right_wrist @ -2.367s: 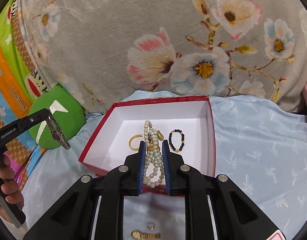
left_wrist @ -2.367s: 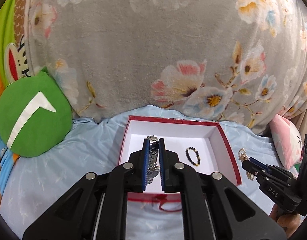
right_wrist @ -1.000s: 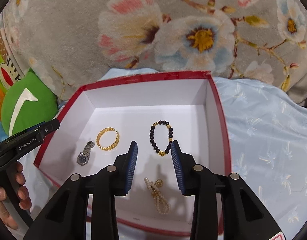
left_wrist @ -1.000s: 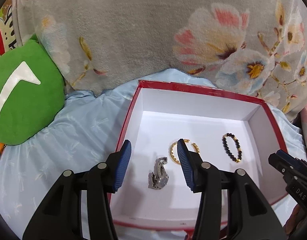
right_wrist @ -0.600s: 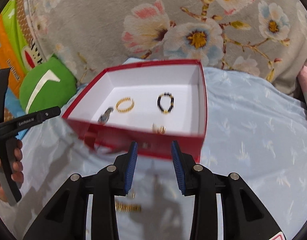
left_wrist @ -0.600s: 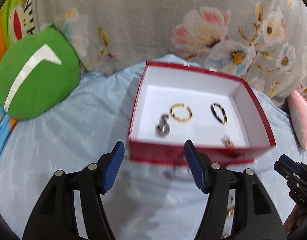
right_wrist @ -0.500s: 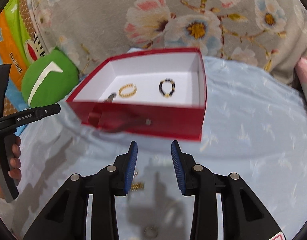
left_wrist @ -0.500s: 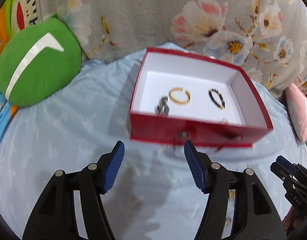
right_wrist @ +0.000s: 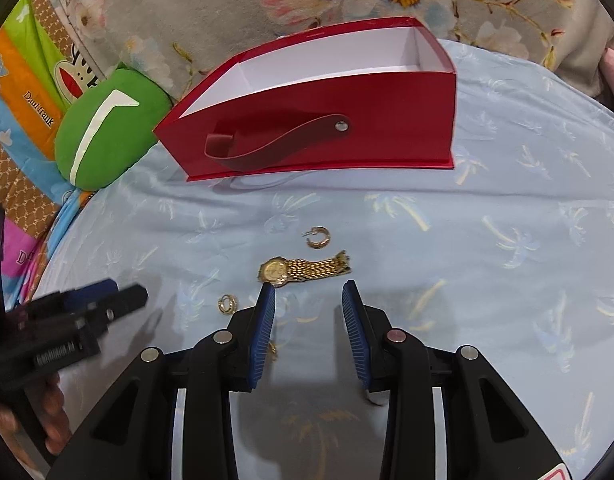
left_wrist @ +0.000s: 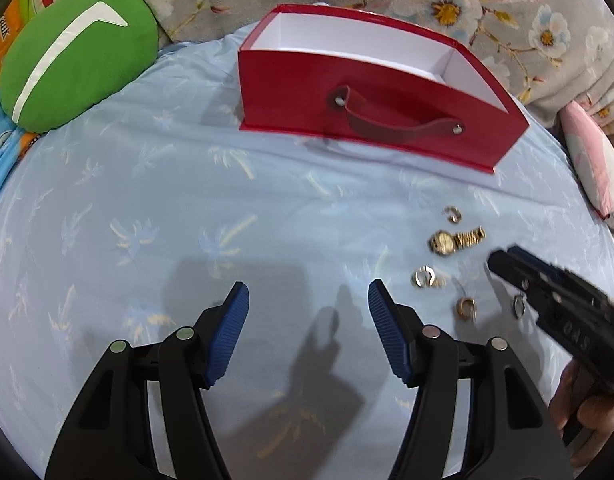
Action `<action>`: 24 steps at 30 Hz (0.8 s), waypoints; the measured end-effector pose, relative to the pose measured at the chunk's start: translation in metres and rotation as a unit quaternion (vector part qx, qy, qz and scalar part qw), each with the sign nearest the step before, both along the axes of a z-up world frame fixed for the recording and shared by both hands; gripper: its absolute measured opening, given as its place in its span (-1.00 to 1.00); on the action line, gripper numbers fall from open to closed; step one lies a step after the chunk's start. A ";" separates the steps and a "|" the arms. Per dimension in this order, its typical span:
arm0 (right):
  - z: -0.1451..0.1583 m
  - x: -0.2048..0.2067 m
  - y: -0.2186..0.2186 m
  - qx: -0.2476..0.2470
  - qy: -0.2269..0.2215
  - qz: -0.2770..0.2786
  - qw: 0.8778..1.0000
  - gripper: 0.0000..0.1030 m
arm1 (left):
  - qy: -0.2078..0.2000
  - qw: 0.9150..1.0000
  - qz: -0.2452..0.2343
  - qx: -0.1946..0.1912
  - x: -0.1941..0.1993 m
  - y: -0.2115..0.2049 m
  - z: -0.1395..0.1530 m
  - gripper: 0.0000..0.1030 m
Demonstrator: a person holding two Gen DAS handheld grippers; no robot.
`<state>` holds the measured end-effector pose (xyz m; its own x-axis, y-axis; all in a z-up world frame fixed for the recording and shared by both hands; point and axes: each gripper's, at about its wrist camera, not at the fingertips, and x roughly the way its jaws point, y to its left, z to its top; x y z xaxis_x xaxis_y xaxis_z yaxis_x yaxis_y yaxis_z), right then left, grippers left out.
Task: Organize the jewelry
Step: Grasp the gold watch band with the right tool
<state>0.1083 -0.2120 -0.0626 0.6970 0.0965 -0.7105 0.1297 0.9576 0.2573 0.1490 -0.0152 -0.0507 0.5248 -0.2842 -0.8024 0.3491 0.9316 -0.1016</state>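
Surface: pale blue bedsheet (right_wrist: 487,240) printed with faint palm motifs, creased, spread over a soft bed.

Left gripper (left_wrist: 308,300): foreground of the left wrist view, blue ribbed pads well apart, nothing between them; only bare sheet and its shadow lie below. Its jaws have just been opening.

Right gripper (right_wrist: 308,300): foreground of the right wrist view, pads apart, empty, hanging over the sheet just short of the gold watch (right_wrist: 303,270). A hand (left_wrist: 587,412) grips its handle at 4 o'clock in the left wrist view.

Gold watch: on the sheet at 12 o'clock from the right gripper's tips. Long axis runs roughly 9 to 3 o'clock in the right wrist view, dial at the 9 o'clock end, link band trailing toward 3 o'clock, lying flat.

Hoop earring (right_wrist: 318,237): just beyond the watch at 12 o'clock, its open side toward 9 o'clock.

Small gold ring (right_wrist: 227,303): at 8 o'clock from the watch, near the left pad of the right gripper. Further small gold pieces lie beside it in the left wrist view; kind cannot be told.

Red box (right_wrist: 407,120): beyond the jewellery, open top, white inside, red strap handle (right_wrist: 267,144) on its near wall. Contents hidden by that wall.

Green cushion (right_wrist: 107,128): at 9 o'clock from the box.

Backdrop: grey floral blanket (right_wrist: 227,8), farthest; a pink cushion (left_wrist: 591,160) at 3 o'clock in the left wrist view.
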 end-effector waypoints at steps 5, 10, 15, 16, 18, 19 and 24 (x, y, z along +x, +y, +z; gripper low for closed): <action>-0.002 0.012 0.005 0.007 0.002 -0.005 1.000 -0.33 | 0.018 1.000 -0.004 -0.007 -0.009 0.002 -0.010 0.16; -0.011 0.013 0.005 0.017 0.013 -0.015 1.000 -0.19 | 0.023 1.000 -0.009 -0.010 -0.018 0.004 -0.015 0.16; -0.018 0.020 0.006 0.039 0.022 -0.015 0.999 -0.17 | 0.021 1.000 -0.008 -0.007 -0.020 0.003 -0.016 0.16; -0.019 0.021 0.006 0.041 0.021 -0.015 0.999 -0.14 | 0.022 1.000 -0.007 -0.010 -0.019 0.004 -0.016 0.16; -0.019 0.025 0.007 0.041 0.019 -0.017 0.999 -0.09 | 0.022 1.000 -0.003 -0.013 -0.017 0.006 -0.015 0.16; -0.019 0.028 0.007 0.043 0.018 -0.018 0.999 -0.09 | 0.022 1.000 -0.002 -0.014 -0.016 0.007 -0.015 0.16; -0.019 0.042 0.007 0.044 0.015 -0.029 0.999 -0.08 | 0.023 1.000 0.007 -0.014 -0.012 0.011 -0.015 0.16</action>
